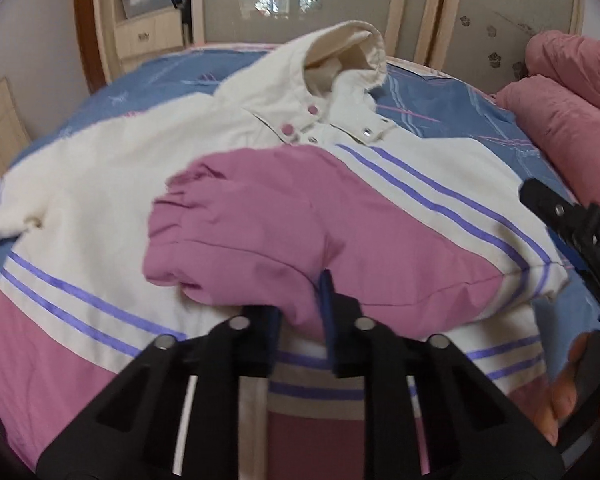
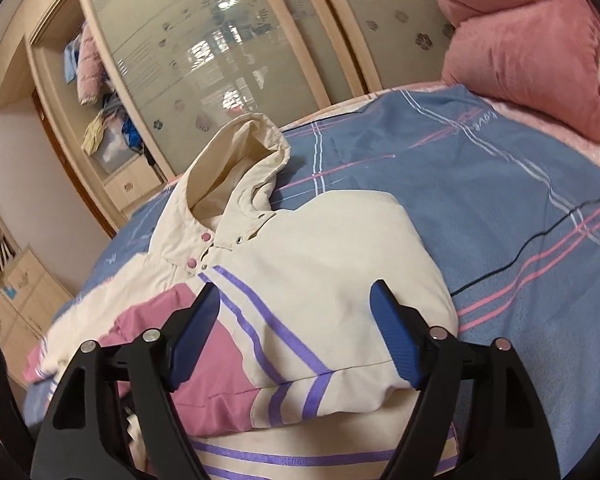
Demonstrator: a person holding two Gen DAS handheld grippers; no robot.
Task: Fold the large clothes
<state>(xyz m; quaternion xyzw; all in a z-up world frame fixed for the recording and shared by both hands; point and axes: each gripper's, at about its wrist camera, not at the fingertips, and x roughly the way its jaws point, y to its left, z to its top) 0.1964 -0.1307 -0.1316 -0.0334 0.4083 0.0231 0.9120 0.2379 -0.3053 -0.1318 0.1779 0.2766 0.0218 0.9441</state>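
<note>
A cream hooded jacket (image 1: 120, 168) with pink panels and purple stripes lies face up on the bed, hood (image 1: 348, 52) toward the far side. Its pink sleeve (image 1: 300, 216) is folded across the chest. My left gripper (image 1: 302, 320) is shut on the near edge of that sleeve, with pink fabric pinched between the blue pads. My right gripper (image 2: 296, 340) stands open over the folded shoulder of the jacket (image 2: 332, 248), pads either side of the striped fold and not pressing it. The right gripper (image 1: 572, 232) also shows in the left wrist view, with a hand (image 1: 572, 396) on it.
The bed has a blue cover (image 2: 480, 184) with pink and white lines. A pink quilt (image 2: 532, 48) is piled at the far right. Wardrobe doors with frosted glass (image 2: 220, 40) stand behind the bed, one section open with clothes inside. Wooden drawers (image 2: 20, 292) are at the left.
</note>
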